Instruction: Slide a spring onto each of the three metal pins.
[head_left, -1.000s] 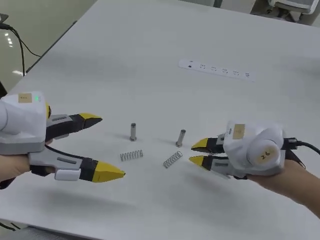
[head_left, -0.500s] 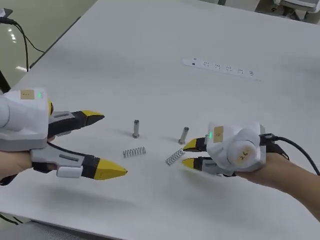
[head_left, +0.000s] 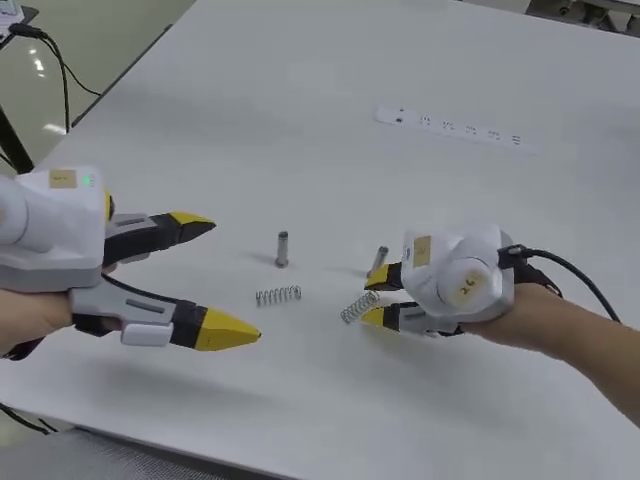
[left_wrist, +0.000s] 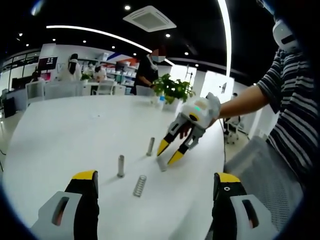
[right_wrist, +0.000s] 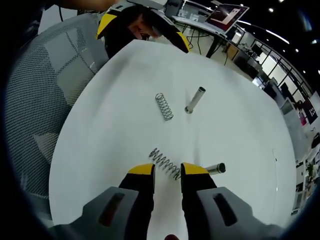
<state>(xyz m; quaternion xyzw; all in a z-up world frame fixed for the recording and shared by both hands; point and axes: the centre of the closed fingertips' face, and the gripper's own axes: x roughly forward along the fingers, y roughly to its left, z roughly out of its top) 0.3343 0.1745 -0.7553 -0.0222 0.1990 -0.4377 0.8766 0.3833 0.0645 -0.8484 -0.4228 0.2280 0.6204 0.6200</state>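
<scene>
Springs: none seated; right-hand pin (head_left: 379, 262) and second pin (head_left: 283, 248) both bare | first spring (right_wrist: 165, 163) just beside right-hand pin, its end between my right gripper (right_wrist: 167, 170) jaws, narrowly parted, no grip | second spring (head_left: 278, 295) left of that pin | left gripper (head_left: 228, 281) jaws wide, empty.

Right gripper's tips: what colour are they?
Yellow, on the right gripper, ahead of darker grey-black bodies; clearest in the right gripper view.

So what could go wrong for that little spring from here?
The right hand-held gripper straddles only one end of the spring, which lies at a slant, so closing might pinch it crooked or flick it away. The nearest metal pin stands close beside the gripper's tip; a nudge could topple it.
</scene>
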